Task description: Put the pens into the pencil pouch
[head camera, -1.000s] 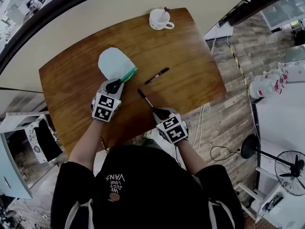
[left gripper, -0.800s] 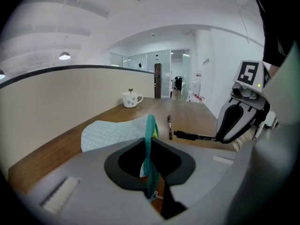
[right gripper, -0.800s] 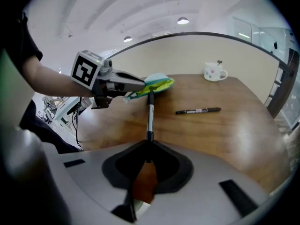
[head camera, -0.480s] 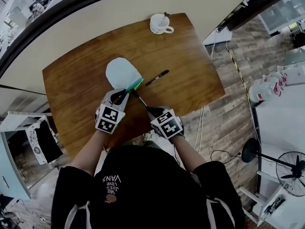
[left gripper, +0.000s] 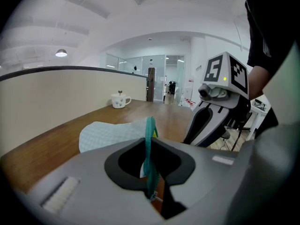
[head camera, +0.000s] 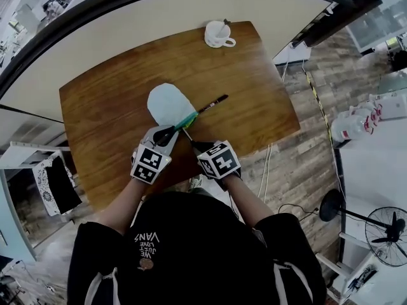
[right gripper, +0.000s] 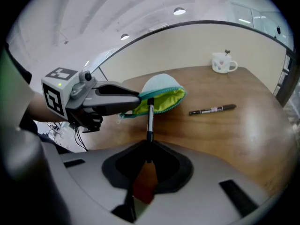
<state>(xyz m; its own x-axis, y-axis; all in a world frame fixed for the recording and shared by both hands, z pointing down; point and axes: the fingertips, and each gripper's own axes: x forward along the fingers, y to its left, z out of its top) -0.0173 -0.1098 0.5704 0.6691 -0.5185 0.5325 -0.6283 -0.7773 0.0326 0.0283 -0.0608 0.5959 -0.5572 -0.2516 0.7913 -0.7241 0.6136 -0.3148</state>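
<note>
Head view: left gripper (head camera: pixel 166 133) fingers tight on pencil pouch (head camera: pixel 166 103), right gripper (head camera: pixel 196 146) fingers tight on pen (head camera: pixel 188 136).

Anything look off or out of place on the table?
Nothing stands out. The left tool grips the pouch by its teal zipper edge, mouth open; the right tool holds a pen aimed at the opening. The second pen lies flat on the table, the cup upright at the far edge.
</note>
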